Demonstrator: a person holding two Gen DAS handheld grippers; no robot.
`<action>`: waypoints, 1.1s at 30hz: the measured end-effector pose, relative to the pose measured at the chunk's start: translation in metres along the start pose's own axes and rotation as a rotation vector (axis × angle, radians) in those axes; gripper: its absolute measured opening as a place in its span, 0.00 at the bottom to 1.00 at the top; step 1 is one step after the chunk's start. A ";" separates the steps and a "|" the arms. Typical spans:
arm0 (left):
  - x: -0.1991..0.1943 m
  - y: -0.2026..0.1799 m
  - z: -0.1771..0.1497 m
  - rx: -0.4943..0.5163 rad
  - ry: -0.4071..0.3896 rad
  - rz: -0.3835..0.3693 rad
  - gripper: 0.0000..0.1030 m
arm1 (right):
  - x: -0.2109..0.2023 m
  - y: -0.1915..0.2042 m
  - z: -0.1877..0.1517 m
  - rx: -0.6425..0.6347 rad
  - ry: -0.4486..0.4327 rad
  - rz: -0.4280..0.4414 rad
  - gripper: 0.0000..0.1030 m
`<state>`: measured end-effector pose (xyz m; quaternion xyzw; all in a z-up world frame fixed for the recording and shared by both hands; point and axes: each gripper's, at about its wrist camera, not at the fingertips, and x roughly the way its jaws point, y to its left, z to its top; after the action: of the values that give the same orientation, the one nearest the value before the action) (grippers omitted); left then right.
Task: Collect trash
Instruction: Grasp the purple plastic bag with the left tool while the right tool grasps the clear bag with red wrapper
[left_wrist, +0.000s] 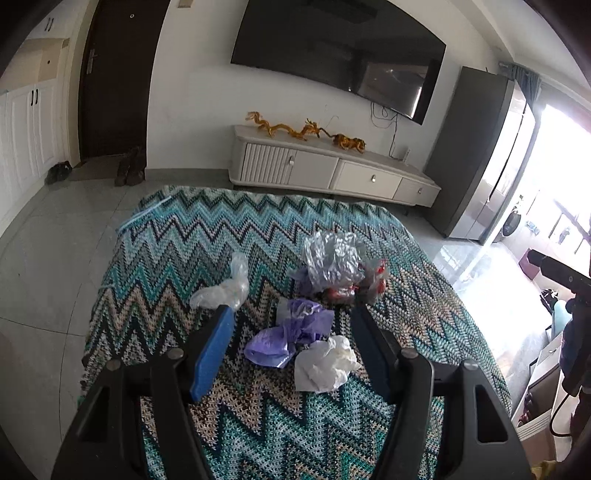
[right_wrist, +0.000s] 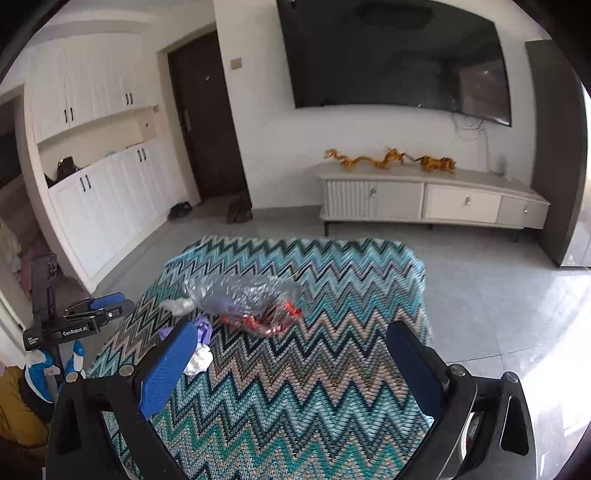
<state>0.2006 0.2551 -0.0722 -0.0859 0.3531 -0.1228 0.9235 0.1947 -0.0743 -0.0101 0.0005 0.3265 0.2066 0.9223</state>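
Note:
Trash lies on a table under a zigzag knitted cloth (left_wrist: 177, 258): a clear plastic bag (left_wrist: 225, 288), a big crumpled clear wrap (left_wrist: 332, 262) over a red wrapper (left_wrist: 351, 293), a purple bag (left_wrist: 291, 332) and a white paper wad (left_wrist: 325, 363). My left gripper (left_wrist: 291, 317) hovers open over the purple bag, touching nothing. My right gripper (right_wrist: 291, 328) is open too, nearer than the clear wrap (right_wrist: 240, 291) and red wrapper (right_wrist: 262, 321). Its left finger hides part of the purple bag (right_wrist: 204, 328) and paper wad (right_wrist: 199, 360). The left gripper (right_wrist: 99, 308) shows at the left.
A low white TV cabinet (left_wrist: 332, 173) with golden dragon figures (left_wrist: 288, 129) stands beyond the table under a wall TV (left_wrist: 332, 55). A grey fridge (left_wrist: 480, 155) is at the right, a dark door (left_wrist: 110, 74) and shoes (left_wrist: 129, 170) at the left. Tiled floor surrounds the table.

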 end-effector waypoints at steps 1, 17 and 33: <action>0.006 0.000 -0.004 0.002 0.014 -0.011 0.62 | 0.010 0.002 -0.002 -0.006 0.020 0.013 0.98; 0.106 -0.002 -0.017 0.010 0.174 -0.053 0.60 | 0.130 0.022 -0.021 -0.042 0.221 0.162 0.73; 0.094 0.012 -0.019 -0.062 0.135 -0.077 0.33 | 0.207 0.033 -0.025 -0.097 0.300 0.173 0.29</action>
<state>0.2570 0.2382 -0.1484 -0.1197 0.4148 -0.1529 0.8889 0.3125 0.0319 -0.1501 -0.0467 0.4487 0.2982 0.8411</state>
